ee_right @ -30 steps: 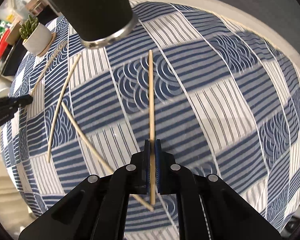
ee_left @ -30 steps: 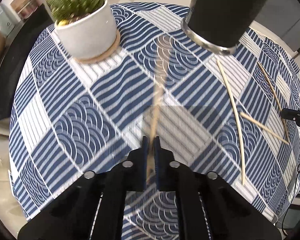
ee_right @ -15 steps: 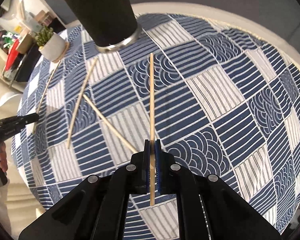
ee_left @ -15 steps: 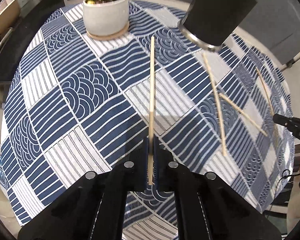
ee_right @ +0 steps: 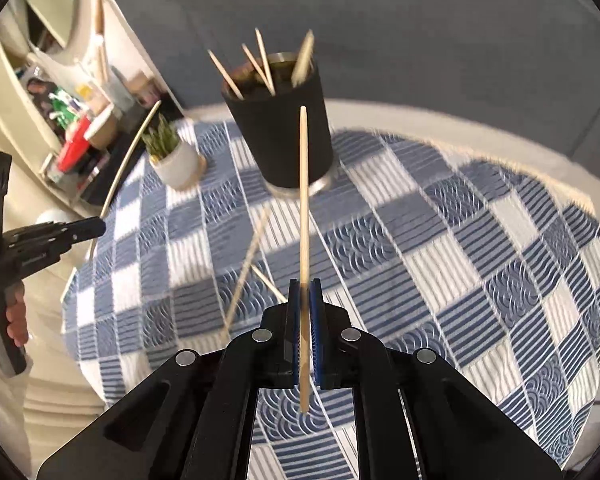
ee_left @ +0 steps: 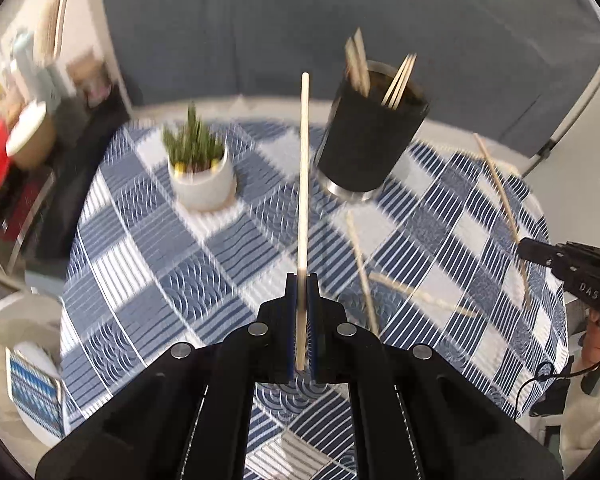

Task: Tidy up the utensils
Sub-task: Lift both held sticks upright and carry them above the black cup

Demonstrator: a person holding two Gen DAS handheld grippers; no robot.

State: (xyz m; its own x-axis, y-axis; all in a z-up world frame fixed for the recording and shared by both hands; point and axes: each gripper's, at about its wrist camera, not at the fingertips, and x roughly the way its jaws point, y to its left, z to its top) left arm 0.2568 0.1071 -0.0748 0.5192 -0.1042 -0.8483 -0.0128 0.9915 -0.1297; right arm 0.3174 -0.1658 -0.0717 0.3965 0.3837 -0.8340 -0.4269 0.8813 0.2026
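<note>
My left gripper [ee_left: 301,280] is shut on a wooden chopstick [ee_left: 303,184] that points up and forward, just left of the black cup [ee_left: 370,148], which holds several chopsticks. My right gripper [ee_right: 305,286] is shut on another chopstick [ee_right: 303,216], raised in front of the same black cup [ee_right: 284,136]. Two loose chopsticks [ee_left: 360,268] lie crossed on the blue patterned tablecloth [ee_left: 172,280]; they also show in the right wrist view [ee_right: 246,268]. The right gripper with its chopstick shows at the right edge of the left wrist view [ee_left: 520,251], the left one at the left edge of the right wrist view [ee_right: 100,227].
A small potted plant in a white pot [ee_left: 200,172] stands left of the cup, also in the right wrist view [ee_right: 172,160]. A grey sofa [ee_left: 260,28] is behind the round table. A cluttered shelf [ee_right: 72,120] stands to the far left.
Both grippers have lifted their chopsticks off the cloth and tilted up, so the cup's open top and the sofa now show. The views are blurred by motion.
</note>
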